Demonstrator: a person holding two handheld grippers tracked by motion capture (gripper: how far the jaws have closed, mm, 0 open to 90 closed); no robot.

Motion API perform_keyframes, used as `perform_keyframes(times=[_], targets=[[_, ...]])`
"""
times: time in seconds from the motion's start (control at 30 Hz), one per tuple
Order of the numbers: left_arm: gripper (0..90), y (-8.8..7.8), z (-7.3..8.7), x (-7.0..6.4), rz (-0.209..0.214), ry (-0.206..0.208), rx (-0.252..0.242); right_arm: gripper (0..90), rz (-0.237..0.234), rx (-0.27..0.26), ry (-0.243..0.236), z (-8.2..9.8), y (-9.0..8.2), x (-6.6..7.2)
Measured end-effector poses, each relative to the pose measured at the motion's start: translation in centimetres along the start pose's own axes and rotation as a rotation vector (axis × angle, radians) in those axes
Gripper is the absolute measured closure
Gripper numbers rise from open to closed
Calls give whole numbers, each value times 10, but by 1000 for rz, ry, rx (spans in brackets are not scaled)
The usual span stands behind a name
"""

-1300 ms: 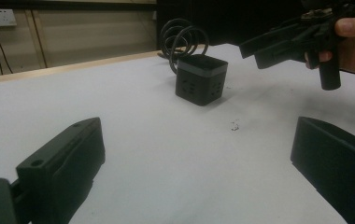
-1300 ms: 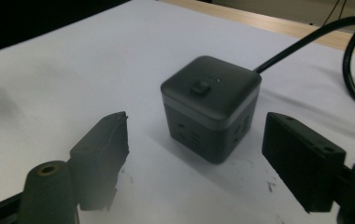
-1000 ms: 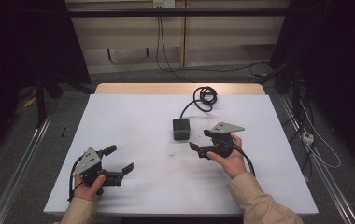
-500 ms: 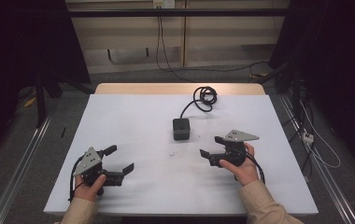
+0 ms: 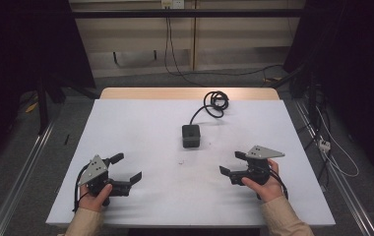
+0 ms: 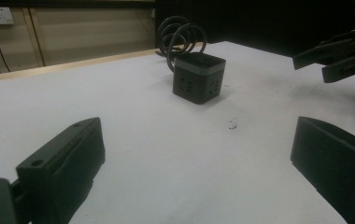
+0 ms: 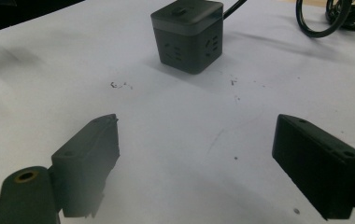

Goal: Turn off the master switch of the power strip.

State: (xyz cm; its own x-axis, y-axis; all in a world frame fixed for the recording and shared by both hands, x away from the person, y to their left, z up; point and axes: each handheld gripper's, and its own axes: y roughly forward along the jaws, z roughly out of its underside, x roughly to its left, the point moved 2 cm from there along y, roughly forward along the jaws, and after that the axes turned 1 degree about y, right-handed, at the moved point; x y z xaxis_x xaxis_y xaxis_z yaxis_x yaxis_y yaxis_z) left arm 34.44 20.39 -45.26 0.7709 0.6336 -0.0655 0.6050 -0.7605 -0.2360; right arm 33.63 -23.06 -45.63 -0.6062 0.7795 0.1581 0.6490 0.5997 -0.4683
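both grippers' fingers (image 7: pixel 89 161) spread wide, holding nothing.

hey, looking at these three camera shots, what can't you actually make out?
- Cable coil, right gripper view: cut off by the top edge.
- Power cube sockets, high view: too small.
- Cube's far faces, both gripper views: hidden by the cube itself.
- Right gripper, left gripper view: cut off by the right edge.

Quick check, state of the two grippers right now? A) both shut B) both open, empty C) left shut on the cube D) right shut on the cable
B: the left gripper and right gripper both stand with jaws wide apart, nothing between them; the black socket cube sits alone mid-table, its coiled cable behind it.
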Motion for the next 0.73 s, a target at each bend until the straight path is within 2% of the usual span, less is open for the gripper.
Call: perform_keyframes(times=[0.27,0.63,0.73], targets=[[29,0,0,0,-1,3,3,144,10,5,2,9,-10,-3],[29,0,1,0,-3,-2,8,107,11,11,-7,22,-34,-9],[28,1,1,1,-4,10,14,95,12,4,-4,24,-39,-11]])
